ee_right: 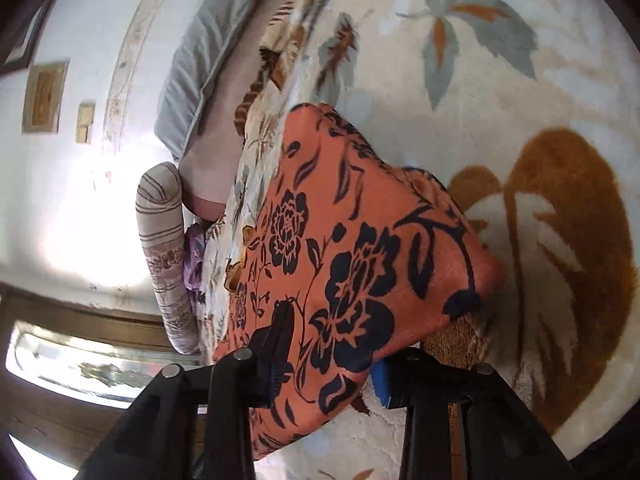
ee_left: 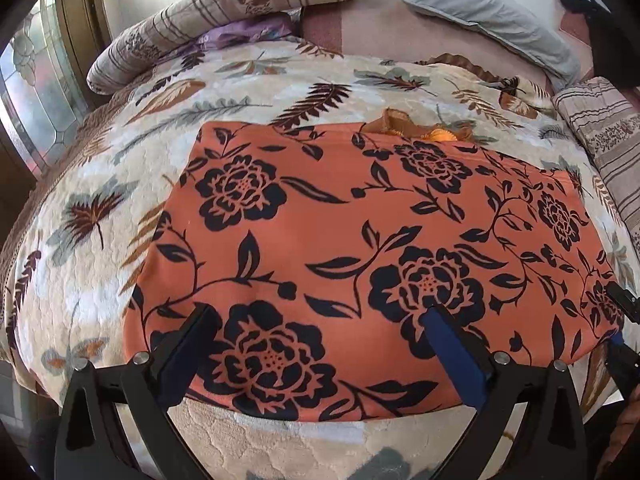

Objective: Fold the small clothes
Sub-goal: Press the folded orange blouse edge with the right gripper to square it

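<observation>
the right gripper [ee_right: 328, 364] is pinching the cloth [ee_left: 340, 240] corner while the left gripper [ee_left: 320, 340] is hovering wide (a thin bite risks slipping, spoiling the fold).

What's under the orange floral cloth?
The orange floral cloth lies on the leaf-print quilt. A brown-and-orange item pokes out at its far edge; the rest of it is covered.

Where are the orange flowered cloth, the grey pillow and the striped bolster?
orange flowered cloth [ee_left: 340, 216]: left wrist view, plain middle of its top face.
grey pillow [ee_left: 492, 20]: left wrist view, centre of its cover.
striped bolster [ee_left: 224, 12]: left wrist view, middle of the roll.
</observation>
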`<state>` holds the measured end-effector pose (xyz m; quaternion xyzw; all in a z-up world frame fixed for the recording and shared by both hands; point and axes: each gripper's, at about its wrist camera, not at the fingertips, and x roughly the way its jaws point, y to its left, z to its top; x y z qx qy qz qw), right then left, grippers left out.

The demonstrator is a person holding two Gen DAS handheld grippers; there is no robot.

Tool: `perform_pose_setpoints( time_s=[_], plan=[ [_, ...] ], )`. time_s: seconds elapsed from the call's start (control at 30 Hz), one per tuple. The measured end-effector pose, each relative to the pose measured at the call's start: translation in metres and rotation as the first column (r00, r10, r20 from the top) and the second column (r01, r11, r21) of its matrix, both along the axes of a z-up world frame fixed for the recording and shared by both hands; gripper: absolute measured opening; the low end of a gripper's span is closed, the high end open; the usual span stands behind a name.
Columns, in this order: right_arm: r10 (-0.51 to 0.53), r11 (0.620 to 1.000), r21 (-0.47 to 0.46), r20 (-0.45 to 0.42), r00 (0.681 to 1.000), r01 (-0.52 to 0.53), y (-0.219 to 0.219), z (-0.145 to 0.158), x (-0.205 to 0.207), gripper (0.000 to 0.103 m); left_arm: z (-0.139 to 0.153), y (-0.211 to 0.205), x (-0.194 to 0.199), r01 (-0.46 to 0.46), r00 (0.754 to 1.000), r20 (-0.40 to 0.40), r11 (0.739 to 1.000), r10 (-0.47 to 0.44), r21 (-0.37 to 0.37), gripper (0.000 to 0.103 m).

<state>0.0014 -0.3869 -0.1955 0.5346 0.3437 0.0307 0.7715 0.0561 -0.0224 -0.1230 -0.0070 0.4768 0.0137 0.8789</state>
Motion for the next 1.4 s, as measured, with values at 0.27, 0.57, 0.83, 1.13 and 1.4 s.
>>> perform_pose_setpoints(
  time_s=[0.27, 0.57, 0.83, 1.13, 1.4],
  plan=[
    [0.019, 1.000, -0.013, 0.017, 1.000, -0.018, 0.000, -0.002, 0.001, 0.067, -0.025, -0.009, 0.010, 0.011, 0.997, -0.074, 0.999, -0.007, 0.050, 0.103],
    [0.007, 1.000, -0.022, 0.023, 1.000, -0.007, -0.004, -0.002, 0.005, 0.068, -0.030, -0.015, 0.015, 0.020, 0.997, -0.079, 0.998, -0.015, 0.056, 0.103],
    [0.010, 0.999, -0.033, 0.014, 1.000, -0.010, -0.004, -0.002, 0.006, 0.068, -0.016, -0.010, 0.012, 0.015, 0.998, -0.064, 0.999, -0.013, 0.029, 0.103],
    [0.008, 0.999, -0.045, 0.012, 1.000, -0.008, -0.004, 0.001, 0.008, 0.068, -0.027, -0.012, 0.020, 0.023, 0.997, -0.080, 0.999, -0.020, 0.045, 0.103],
    [0.007, 0.999, -0.051, 0.009, 1.000, -0.007, -0.007, -0.001, 0.011, 0.068, -0.018, -0.012, 0.019, 0.014, 0.997, -0.074, 1.000, -0.012, 0.026, 0.103]
  ],
)
